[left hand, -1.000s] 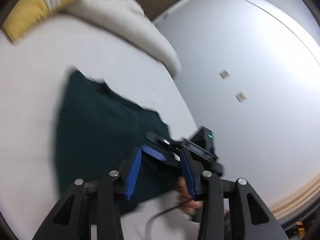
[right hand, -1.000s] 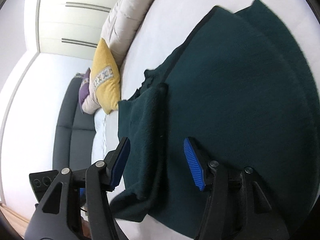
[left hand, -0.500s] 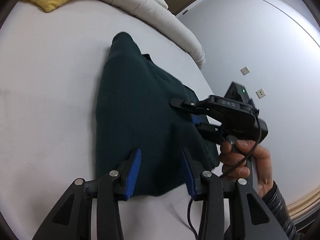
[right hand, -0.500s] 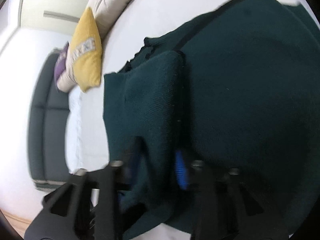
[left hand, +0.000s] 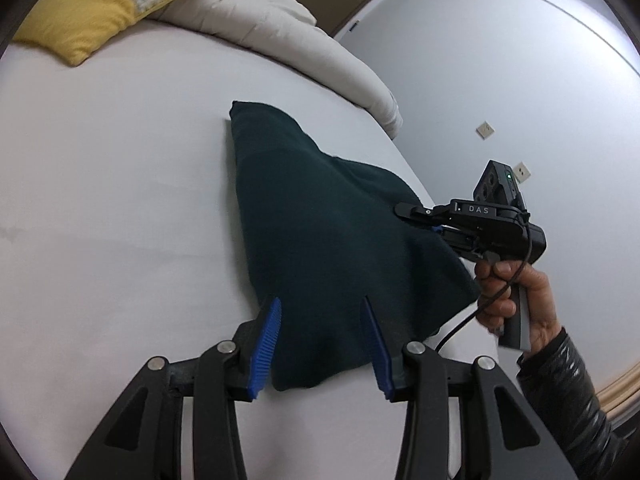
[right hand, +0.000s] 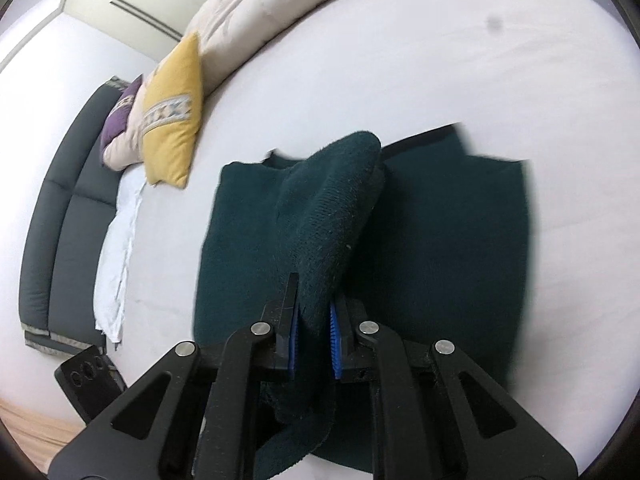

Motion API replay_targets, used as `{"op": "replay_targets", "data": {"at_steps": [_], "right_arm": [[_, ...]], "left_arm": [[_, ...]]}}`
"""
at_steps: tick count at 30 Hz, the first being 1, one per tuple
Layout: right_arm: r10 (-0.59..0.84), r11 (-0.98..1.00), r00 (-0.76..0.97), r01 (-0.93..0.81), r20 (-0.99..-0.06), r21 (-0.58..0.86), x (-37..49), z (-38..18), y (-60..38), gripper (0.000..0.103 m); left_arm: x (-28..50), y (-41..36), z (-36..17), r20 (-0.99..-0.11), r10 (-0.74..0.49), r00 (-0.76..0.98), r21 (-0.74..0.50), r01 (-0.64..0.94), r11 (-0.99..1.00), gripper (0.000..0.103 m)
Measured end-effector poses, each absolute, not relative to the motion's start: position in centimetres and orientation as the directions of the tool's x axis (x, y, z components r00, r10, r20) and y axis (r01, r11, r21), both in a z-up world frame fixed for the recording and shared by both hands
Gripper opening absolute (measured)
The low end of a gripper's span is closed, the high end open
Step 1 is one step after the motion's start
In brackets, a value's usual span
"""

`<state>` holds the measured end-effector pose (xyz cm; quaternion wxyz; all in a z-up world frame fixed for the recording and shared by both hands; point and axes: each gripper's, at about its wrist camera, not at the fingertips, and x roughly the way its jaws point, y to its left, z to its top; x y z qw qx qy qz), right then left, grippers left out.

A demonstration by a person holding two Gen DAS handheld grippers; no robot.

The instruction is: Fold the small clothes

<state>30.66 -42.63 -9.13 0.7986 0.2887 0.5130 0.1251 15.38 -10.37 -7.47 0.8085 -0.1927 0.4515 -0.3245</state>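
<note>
A dark green knitted garment (left hand: 320,232) lies on the white bed (left hand: 112,208). My left gripper (left hand: 322,344) is open, its blue pads either side of the garment's near edge, not gripping. My right gripper (right hand: 314,334) is shut on a fold of the garment (right hand: 336,208) and lifts it above the rest of the cloth (right hand: 452,240). In the left wrist view the right gripper (left hand: 416,216) pinches the garment's right edge, held by a hand (left hand: 504,292).
A yellow cushion (left hand: 100,4) and a beige duvet (left hand: 280,36) lie at the bed's far side. In the right wrist view a dark headboard (right hand: 64,216), a purple cushion (right hand: 118,120) and a white cloth (right hand: 116,256) sit to the left. A grey wall (left hand: 500,80) stands right.
My right gripper has closed on a fold of the garment and raised it. My left gripper has moved up to the garment's near edge and stayed open.
</note>
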Motion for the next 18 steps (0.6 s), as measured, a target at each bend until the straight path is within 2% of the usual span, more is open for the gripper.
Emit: {"op": "replay_targets", "data": {"at_steps": [4,8,11,13,16,18], "right_arm": [[0.473,0.787,0.466,0.158,-0.748,0.596,30.3,-10.2,-47.3,0.011],[0.547,0.729,0.408,0.197,-0.732,0.655,29.8,-14.8,-49.1,0.012],[0.577,0.637,0.487,0.233,-0.656,0.734,28.8,-15.8,-50.7,0.019],[0.536,0.65,0.518,0.25,-0.667,0.717,27.6,-15.1,-51.2,0.019],[0.51,0.694,0.525,0.217,-0.682,0.686,25.8,-13.0,-50.6,0.025],[0.542,0.691,0.515,0.176,-0.664,0.701,24.4,-11.5,-50.3,0.038]], "left_arm": [[15.3,-11.9,-7.4,-0.617,-0.695,0.368,-0.581,0.382,0.719,0.046],[14.8,-12.6,-7.4,-0.631,-0.693,0.35,-0.565,0.404,0.719,0.046],[14.2,-13.3,-7.1,-0.645,-0.681,0.347,-0.533,0.434,0.726,0.048],[14.2,-13.6,-7.0,-0.657,-0.67,0.346,-0.512,0.449,0.733,0.051],[14.6,-13.9,-7.2,-0.67,-0.655,0.35,-0.492,0.452,0.745,0.054],[14.7,-14.0,-7.5,-0.68,-0.647,0.347,-0.491,0.44,0.752,0.054]]}}
